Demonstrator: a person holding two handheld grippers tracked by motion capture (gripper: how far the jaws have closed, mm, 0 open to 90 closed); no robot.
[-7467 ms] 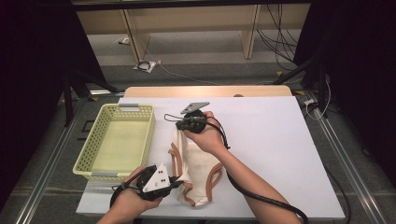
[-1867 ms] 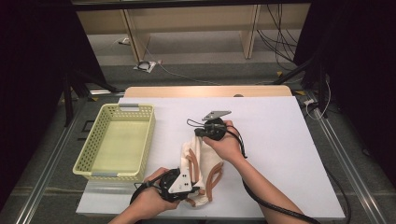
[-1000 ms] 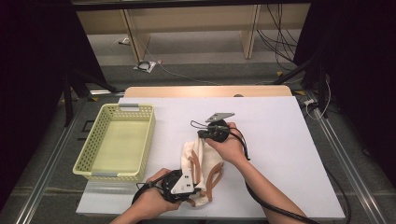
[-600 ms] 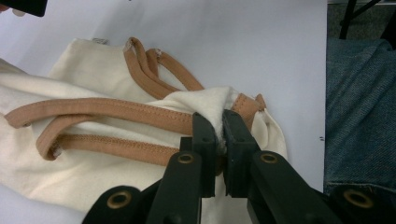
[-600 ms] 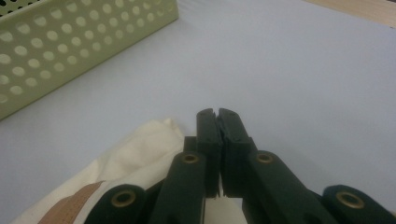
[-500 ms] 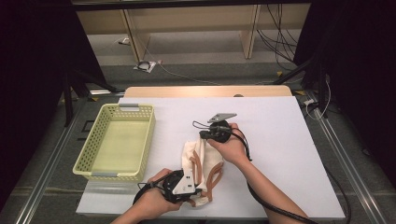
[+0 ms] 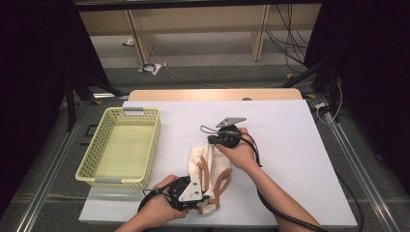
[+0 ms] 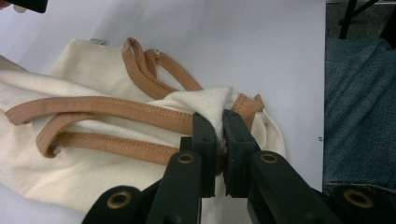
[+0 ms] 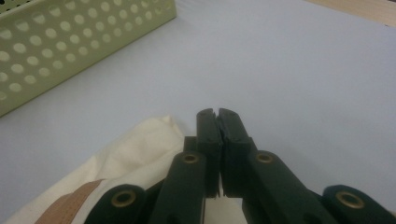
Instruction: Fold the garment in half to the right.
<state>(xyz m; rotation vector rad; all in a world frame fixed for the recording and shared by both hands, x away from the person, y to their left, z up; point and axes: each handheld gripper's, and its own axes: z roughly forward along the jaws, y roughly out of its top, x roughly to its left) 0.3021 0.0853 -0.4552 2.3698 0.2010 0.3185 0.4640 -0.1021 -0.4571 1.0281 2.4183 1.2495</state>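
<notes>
— Two grippers are on the white table [image 7: 290, 145] in the high view, yes?
— Yes. Left gripper [image 7: 205, 195] is at the near end of the cream garment [image 7: 198, 157], right gripper [image 7: 212, 140] at its far end. The yellow basket [image 7: 92, 166] stands to the left, apart.

— And the left gripper view?
— Left gripper [image 8: 220, 133] is clenched on a fold of cream garment [image 8: 93, 168], beside its brown straps [image 8: 107, 108].

— The right gripper view?
— Right gripper [image 9: 218, 114] has its jaws pressed together. Whether cloth is between them, I cannot tell. The garment [image 9: 140, 149] lies just beside.
</notes>
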